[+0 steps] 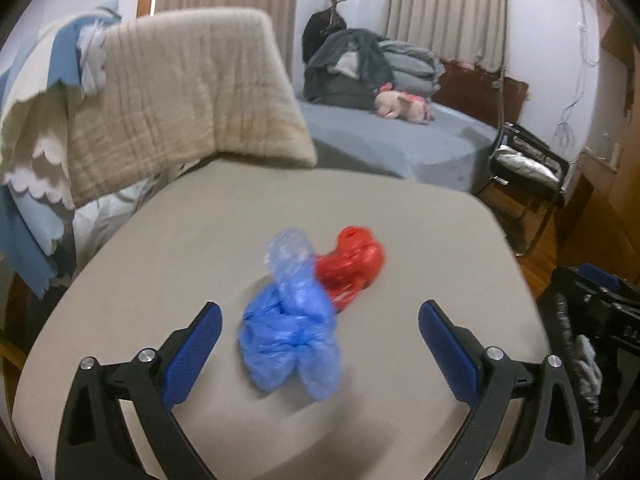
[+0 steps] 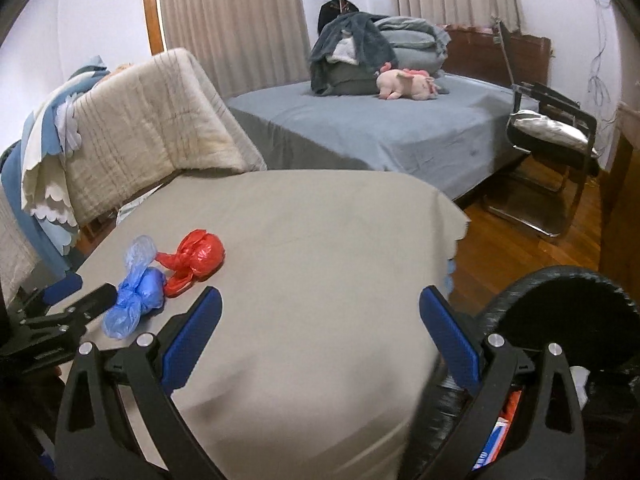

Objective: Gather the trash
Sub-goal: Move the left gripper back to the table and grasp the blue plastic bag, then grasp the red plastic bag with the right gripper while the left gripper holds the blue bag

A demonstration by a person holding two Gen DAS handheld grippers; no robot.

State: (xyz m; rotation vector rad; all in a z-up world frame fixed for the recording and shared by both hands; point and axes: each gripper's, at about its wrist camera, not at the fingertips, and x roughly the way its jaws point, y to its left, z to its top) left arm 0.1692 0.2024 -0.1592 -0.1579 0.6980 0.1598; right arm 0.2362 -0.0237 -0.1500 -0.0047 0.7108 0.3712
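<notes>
left tool (image 1: 320, 320): fingers apart, blue bag (image 1: 290, 328) between them, red bag (image 1: 350, 266) just beyond, on counter (image 1: 160, 248) | right tool (image 2: 320, 312): fingers apart, empty

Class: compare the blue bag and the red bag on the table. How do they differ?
The blue bag lies nearer the left gripper, between its open jaws; the red bag lies behind it. The blue bag looks longer, the red rounder. Both are crumpled, knotted plastic and touch.

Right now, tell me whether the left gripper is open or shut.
Open. The left gripper has its blue pads spread wide on either side of the blue bag, touching nothing; the bag lies free on the table.
</notes>
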